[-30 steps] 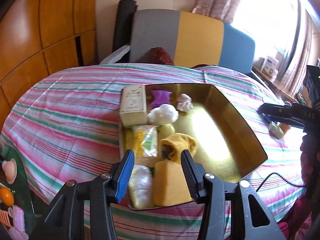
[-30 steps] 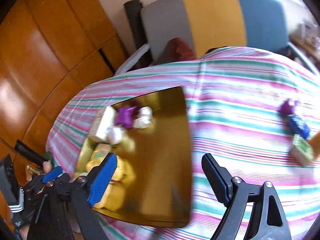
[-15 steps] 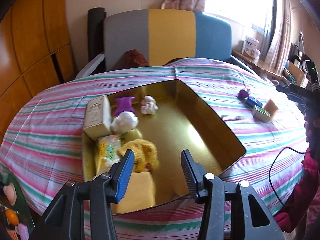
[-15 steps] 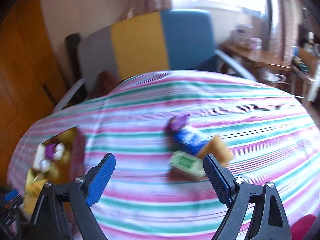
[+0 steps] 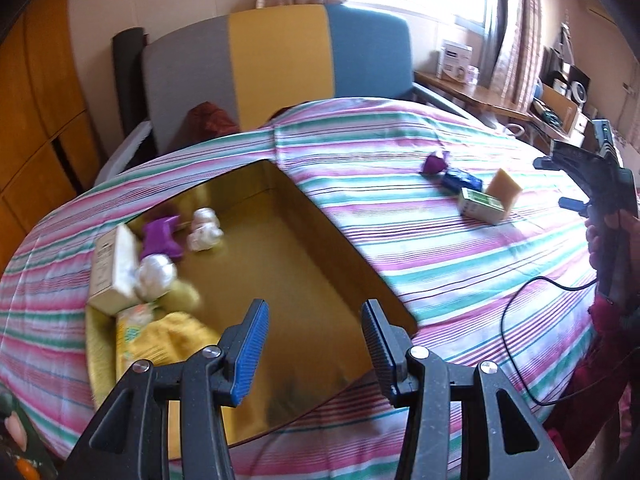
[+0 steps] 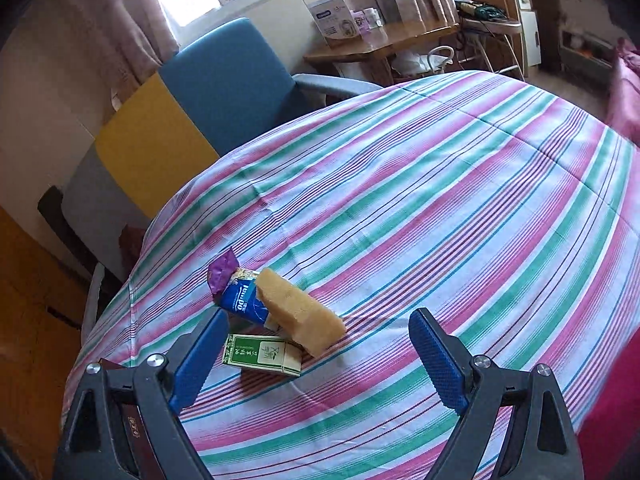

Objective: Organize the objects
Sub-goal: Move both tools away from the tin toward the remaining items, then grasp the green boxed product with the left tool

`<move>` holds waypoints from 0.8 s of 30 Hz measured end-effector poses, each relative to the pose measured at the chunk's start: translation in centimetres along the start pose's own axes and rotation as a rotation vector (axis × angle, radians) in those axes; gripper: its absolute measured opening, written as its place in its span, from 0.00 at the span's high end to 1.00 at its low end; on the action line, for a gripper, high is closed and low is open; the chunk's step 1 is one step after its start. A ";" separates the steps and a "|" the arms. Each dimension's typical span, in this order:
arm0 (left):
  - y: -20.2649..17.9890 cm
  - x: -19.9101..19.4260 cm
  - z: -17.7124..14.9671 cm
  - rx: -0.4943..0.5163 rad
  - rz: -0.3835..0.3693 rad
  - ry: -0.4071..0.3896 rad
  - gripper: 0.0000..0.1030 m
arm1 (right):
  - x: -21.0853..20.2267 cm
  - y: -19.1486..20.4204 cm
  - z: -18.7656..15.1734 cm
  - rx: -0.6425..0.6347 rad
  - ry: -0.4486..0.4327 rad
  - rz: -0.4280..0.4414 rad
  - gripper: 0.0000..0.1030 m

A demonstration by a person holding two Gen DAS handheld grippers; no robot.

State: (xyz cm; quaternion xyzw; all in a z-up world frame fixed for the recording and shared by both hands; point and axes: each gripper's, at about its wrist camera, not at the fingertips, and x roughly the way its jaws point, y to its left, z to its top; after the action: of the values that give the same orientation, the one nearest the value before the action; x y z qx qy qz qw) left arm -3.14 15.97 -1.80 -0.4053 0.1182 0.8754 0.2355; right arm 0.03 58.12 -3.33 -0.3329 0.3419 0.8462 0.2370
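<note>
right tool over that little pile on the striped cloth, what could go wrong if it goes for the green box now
1. The tan sponge leans over the green box and appears to touch the blue packet, so a grab may drag or topple it.
2. The right tool is wide open with nothing between its fingers; closing here could catch two items at once.
3. The gold tray is already crowded along its left side, so a careless drop could land on other items.

1. Left wrist: looks steeply down over the gold tray (image 5: 304, 240), close, at 12 o'clock.
2. Right wrist: tilted down, near the sponge (image 6: 300, 314).
3. Shared: sponge (image 5: 505, 188), green box (image 5: 482, 204), striped cloth (image 6: 440, 208).
</note>
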 end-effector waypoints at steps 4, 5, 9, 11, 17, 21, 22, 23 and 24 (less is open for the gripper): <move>-1.9 0.7 1.2 0.029 -0.042 0.003 0.53 | 0.0 -0.9 -0.1 0.058 -0.007 0.001 0.10; -2.4 0.9 1.6 0.034 -0.058 0.006 0.53 | -0.1 -1.2 0.0 0.075 -0.011 0.000 0.10; -4.7 1.8 3.0 0.061 -0.099 0.011 0.53 | -0.5 -2.6 0.2 0.150 -0.030 0.002 0.09; -5.9 2.5 3.7 0.075 -0.133 0.023 0.53 | -0.6 -3.2 0.3 0.180 -0.032 0.010 0.09; -10.4 5.7 5.7 0.157 -0.192 0.075 0.45 | -0.2 -3.1 0.1 0.193 -0.005 0.041 0.09; -13.5 8.7 7.5 0.186 -0.248 0.102 0.30 | -0.2 -3.0 0.1 0.197 -0.003 0.067 0.09; -14.2 9.3 7.9 0.199 -0.256 0.101 0.27 | -0.2 -3.1 0.1 0.203 -0.002 0.072 0.08; -15.1 9.9 8.2 0.223 -0.260 0.101 0.22 | -0.1 -3.2 0.1 0.210 0.002 0.079 0.08; -16.1 10.6 8.6 0.251 -0.260 0.103 0.20 | 0.0 -3.3 0.0 0.217 0.008 0.087 0.08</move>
State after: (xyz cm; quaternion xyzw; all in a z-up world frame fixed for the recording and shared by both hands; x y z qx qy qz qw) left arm -6.59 36.62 -4.64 -0.4287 0.1851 0.7942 0.3890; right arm 2.08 60.31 -4.70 -0.2935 0.4464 0.8125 0.2334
